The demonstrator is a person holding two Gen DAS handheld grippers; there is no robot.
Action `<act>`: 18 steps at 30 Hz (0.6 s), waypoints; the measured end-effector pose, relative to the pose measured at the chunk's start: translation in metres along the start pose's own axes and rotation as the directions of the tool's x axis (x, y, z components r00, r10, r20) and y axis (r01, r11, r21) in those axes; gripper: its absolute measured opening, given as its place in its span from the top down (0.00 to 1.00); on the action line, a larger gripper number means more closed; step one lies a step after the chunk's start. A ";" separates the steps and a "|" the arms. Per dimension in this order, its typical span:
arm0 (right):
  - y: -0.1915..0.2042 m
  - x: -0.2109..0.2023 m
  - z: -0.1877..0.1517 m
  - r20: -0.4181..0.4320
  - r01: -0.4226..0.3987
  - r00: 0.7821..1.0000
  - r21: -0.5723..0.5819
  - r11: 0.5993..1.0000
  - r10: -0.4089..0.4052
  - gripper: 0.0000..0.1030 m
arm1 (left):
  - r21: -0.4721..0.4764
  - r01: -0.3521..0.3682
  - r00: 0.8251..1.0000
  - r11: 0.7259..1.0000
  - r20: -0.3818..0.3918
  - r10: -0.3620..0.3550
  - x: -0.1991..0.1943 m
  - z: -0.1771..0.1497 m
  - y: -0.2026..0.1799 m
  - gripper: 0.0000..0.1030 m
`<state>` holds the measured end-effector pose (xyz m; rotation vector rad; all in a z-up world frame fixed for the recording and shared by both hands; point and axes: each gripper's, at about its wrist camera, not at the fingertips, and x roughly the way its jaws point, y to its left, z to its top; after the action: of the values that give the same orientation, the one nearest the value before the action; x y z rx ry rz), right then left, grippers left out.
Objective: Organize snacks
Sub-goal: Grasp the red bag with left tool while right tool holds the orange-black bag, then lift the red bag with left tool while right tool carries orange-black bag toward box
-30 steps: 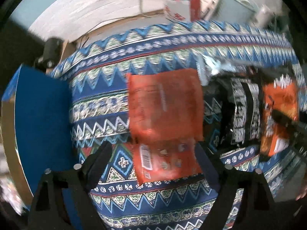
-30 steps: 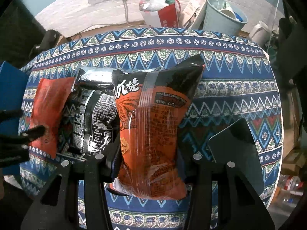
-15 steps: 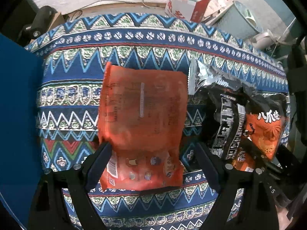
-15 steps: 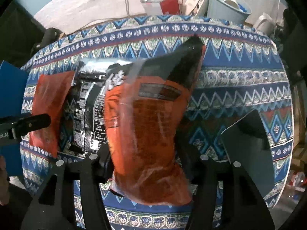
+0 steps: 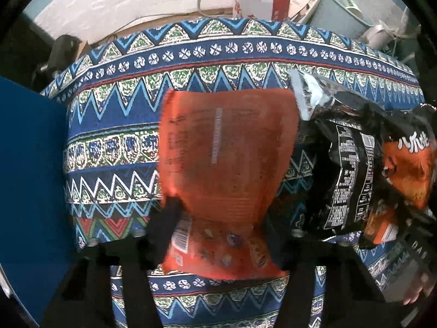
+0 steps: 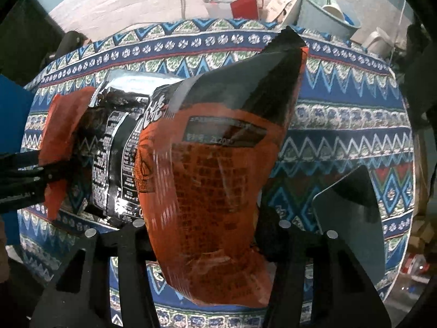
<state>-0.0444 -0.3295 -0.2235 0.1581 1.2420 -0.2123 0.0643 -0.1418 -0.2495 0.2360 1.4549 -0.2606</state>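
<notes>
On the patterned surface [image 5: 218, 63], my left jaws, wide a second ago, are now closing onto the flat orange packet [image 5: 226, 147], while my right jaws are closing on the orange-black bag [image 6: 215, 169], so both snacks look ready to lift.

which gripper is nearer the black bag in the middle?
Right, narrowly. The right gripper is closing on the orange-black bag, which lies against the black bag. The left gripper is closing on the red packet, beside its other side.
</notes>
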 end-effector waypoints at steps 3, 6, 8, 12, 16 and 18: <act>-0.001 -0.007 0.001 0.013 0.005 1.000 0.007 1.000 -0.005 0.51 | -0.004 0.026 0.999 1.000 0.021 -0.026 -0.010 -0.002 0.003 0.64; 0.001 -0.015 0.002 0.032 0.007 0.999 0.007 1.000 -0.007 0.51 | 0.009 0.034 0.999 0.999 0.042 -0.034 -0.022 -0.006 0.007 0.71; 0.001 -0.022 0.001 0.043 0.006 0.999 0.004 1.000 -0.006 0.51 | 0.017 0.037 0.998 0.999 0.054 -0.037 -0.027 -0.009 0.008 0.73; 0.006 -0.035 0.001 0.069 0.001 0.998 -0.005 1.000 0.000 0.51 | 0.029 0.033 0.996 0.999 0.082 -0.036 -0.043 -0.014 0.015 0.74; 0.014 -0.048 0.004 0.095 -0.005 0.995 -0.021 1.000 0.007 0.51 | 0.041 0.035 0.991 0.999 0.127 -0.040 -0.078 -0.020 0.014 0.74; 0.018 -0.056 0.003 0.107 -0.009 0.994 -0.031 0.999 0.012 0.51 | 0.051 0.032 0.988 0.998 0.151 -0.040 -0.092 -0.026 0.020 0.74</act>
<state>-0.0545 -0.3084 -0.1694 0.1258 1.1367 -0.1904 0.0371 -0.1122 -0.1602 0.2245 1.3042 -0.3365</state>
